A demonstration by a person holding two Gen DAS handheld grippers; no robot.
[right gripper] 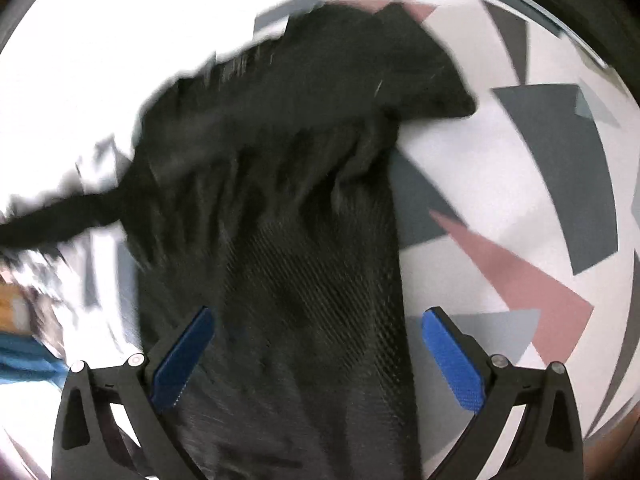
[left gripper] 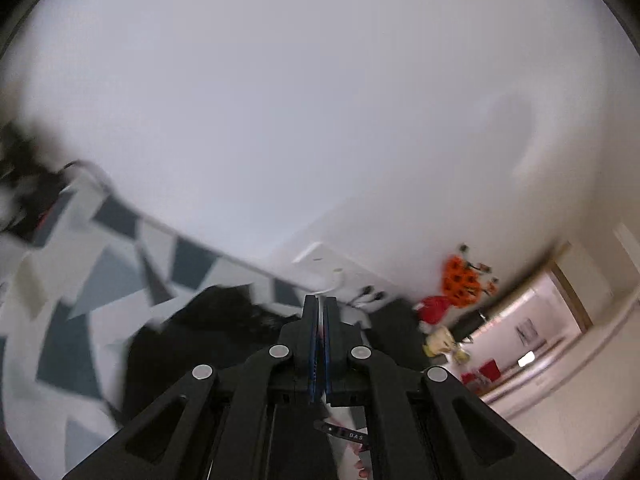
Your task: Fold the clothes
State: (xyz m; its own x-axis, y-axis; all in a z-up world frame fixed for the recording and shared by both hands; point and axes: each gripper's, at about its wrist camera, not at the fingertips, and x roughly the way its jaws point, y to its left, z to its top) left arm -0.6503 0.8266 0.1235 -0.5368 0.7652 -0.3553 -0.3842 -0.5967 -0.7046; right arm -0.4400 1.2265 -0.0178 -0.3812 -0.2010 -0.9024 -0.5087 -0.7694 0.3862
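A black knit garment [right gripper: 280, 200] lies blurred across a bed sheet [right gripper: 500, 184] with a white, grey and pink geometric print. My right gripper [right gripper: 318, 356] is open just above it, and its blue pads [right gripper: 184, 360] stand wide on either side of a band of the cloth. One strip of the garment stretches off toward the left edge. In the left wrist view, my left gripper [left gripper: 320, 304] is shut, raised and tilted toward a white wall. The black garment [left gripper: 192, 344] bunches right at its tips and hangs below, so it seems pinched there.
The patterned sheet [left gripper: 80, 288] runs along the wall in the left wrist view. To the right are a white socket plate [left gripper: 336, 272], orange and red toys [left gripper: 460, 280] and a doorway [left gripper: 532, 332]. Blue cloth [right gripper: 24, 360] lies at the right wrist view's left edge.
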